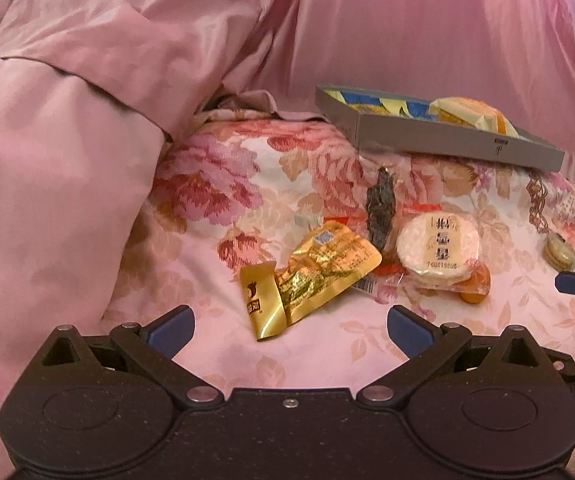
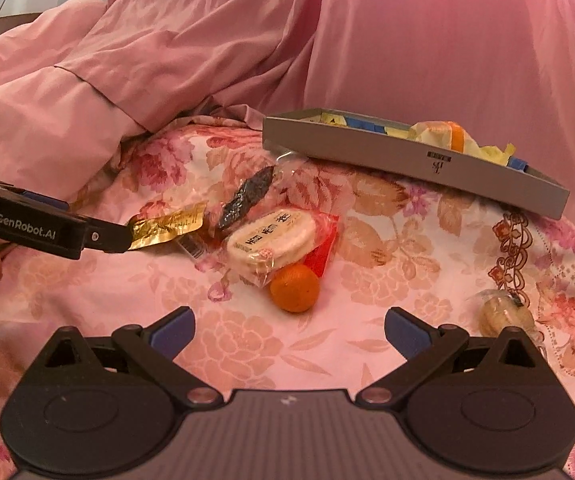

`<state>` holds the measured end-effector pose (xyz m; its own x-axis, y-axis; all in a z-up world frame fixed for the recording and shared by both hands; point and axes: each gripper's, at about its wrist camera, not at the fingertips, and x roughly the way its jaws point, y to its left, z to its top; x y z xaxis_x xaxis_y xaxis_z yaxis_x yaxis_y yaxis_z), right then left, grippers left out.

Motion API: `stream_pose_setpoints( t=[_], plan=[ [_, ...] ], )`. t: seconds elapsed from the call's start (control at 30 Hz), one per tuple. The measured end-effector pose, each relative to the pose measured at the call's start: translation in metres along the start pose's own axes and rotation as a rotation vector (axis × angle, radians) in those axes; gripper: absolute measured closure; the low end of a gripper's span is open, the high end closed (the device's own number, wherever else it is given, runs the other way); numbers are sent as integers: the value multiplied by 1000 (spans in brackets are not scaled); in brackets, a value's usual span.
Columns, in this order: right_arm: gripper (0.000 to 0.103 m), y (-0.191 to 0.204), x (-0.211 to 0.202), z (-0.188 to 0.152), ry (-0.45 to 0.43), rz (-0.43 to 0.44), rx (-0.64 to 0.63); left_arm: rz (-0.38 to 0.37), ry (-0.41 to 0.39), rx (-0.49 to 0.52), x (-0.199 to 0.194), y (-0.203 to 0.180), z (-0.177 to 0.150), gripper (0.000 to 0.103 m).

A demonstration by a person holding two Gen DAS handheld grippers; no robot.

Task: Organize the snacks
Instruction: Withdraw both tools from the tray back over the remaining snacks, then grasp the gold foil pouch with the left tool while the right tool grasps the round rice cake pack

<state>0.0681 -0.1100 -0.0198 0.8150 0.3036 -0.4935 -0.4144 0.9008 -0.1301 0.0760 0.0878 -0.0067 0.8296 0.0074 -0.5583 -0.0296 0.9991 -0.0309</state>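
Both claws gape wide, holding nothing. Landmark: grey box, shallow cardboard tray on the floral bedspread, some packets already inside. Loose snacks lie in a cluster in front of the box. Gold foil packet, crinkly, long axis slanting away to the right, sits straight ahead of my left gripper, so that claw is nearer. Round rice cracker in clear wrap and orange fruit, smooth, sit ahead of my right gripper.
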Motion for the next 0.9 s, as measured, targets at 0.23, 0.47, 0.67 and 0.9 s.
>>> stream_pose_setpoints(
  t=[0.23, 0.47, 0.67, 0.9],
  plan=[
    [0, 1, 14, 1, 23, 11, -4, -54, 26, 31, 13, 1, 7, 1],
    [0, 2, 27, 5, 15, 5, -32, -81, 23, 93, 26, 3, 19, 1],
    [0, 2, 40, 14, 1, 12, -81, -151, 26, 195, 44, 3, 31, 1],
    [0, 4, 59, 34, -6, 65, -223, -233, 62, 296, 69, 3, 52, 1]
  ],
)
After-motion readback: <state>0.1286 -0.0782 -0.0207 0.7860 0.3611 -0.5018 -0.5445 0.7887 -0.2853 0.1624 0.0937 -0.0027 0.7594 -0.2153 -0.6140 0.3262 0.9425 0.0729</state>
